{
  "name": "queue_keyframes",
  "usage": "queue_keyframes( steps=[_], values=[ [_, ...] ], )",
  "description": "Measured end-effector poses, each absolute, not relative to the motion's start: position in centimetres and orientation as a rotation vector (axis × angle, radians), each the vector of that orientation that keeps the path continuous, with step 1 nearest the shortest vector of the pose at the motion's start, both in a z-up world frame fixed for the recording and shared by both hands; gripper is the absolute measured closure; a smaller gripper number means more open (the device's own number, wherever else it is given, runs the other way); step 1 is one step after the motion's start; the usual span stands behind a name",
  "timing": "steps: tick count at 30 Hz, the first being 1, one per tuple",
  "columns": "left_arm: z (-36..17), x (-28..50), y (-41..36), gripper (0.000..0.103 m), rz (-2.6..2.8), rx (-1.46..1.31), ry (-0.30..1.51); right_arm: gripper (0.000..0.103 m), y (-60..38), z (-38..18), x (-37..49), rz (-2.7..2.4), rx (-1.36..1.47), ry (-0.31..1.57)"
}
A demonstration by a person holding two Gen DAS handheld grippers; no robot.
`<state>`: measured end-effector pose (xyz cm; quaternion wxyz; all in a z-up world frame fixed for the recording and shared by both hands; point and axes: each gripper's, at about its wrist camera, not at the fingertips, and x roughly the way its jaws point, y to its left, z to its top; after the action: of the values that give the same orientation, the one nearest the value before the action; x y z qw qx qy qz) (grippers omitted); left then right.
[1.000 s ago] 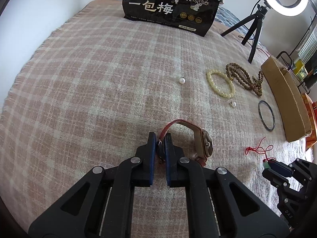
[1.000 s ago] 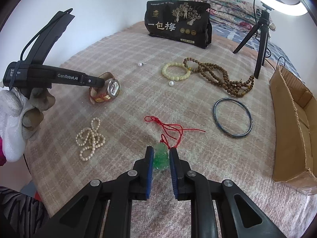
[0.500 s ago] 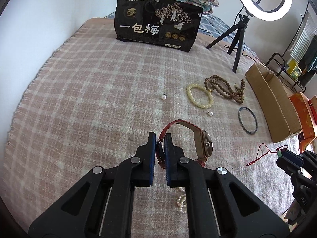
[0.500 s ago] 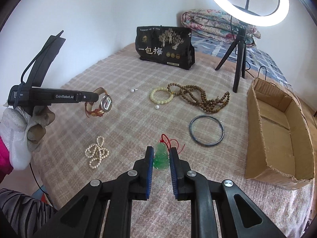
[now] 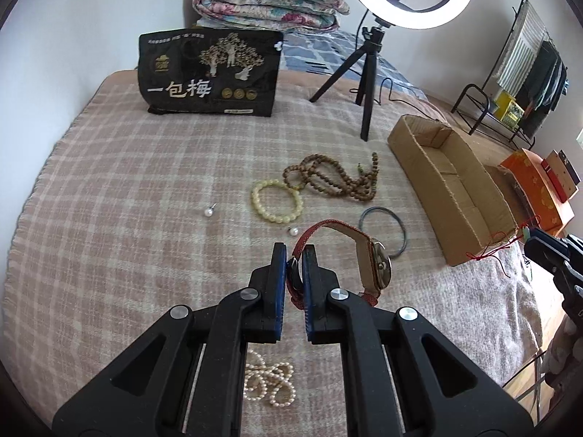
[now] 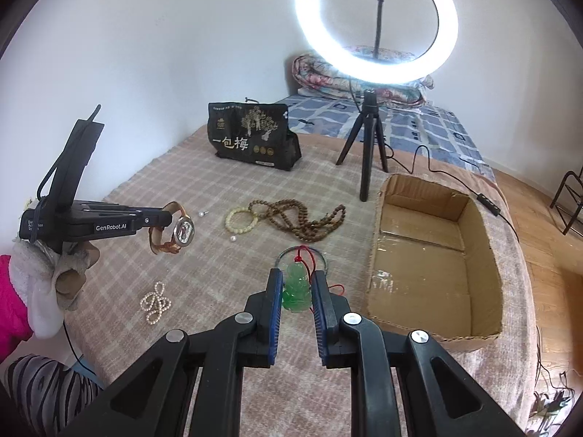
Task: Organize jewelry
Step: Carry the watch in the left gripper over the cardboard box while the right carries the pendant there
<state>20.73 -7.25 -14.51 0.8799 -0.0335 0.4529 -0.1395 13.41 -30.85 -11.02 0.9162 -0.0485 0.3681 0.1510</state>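
Note:
My left gripper [image 5: 294, 251] is shut on the red-brown strap of a wristwatch [image 5: 377, 264], held in the air above the checked blanket; the right wrist view shows the same watch [image 6: 182, 231] hanging from it at the left. My right gripper [image 6: 296, 278] is shut on a green jade pendant [image 6: 297, 289] with a red cord, also lifted. On the blanket lie a pearl string [image 6: 155, 302], a yellow bead bracelet [image 5: 277, 200], a brown bead necklace [image 5: 335, 178], a dark bangle [image 5: 382, 225] and two loose pearl studs [image 5: 208, 212]. An open cardboard box [image 6: 477, 218] stands at the right.
A black snack bag [image 6: 255, 138] stands at the back of the blanket [image 5: 109, 218]. A ring light on a tripod [image 6: 368, 153] stands beside the box, its cable trailing behind it. Folded bedding lies against the wall. A hand in a white glove [image 6: 40, 284] holds the left gripper.
Both grippers have risen from the blanket with their loads, the watch and the pendant now hanging clear of it. The red cord has lifted off the blanket. More of the room has come into view.

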Motion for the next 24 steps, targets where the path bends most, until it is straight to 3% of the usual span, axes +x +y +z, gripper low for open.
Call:
queue_keyframes(
  steps=[24],
  values=[
    [-13.9,29.4,-25.1,0.097,-0.479,0.036,0.928,0.088,-42.6,-13.2,17.9,0.116,-0.004,0.782]
  ],
)
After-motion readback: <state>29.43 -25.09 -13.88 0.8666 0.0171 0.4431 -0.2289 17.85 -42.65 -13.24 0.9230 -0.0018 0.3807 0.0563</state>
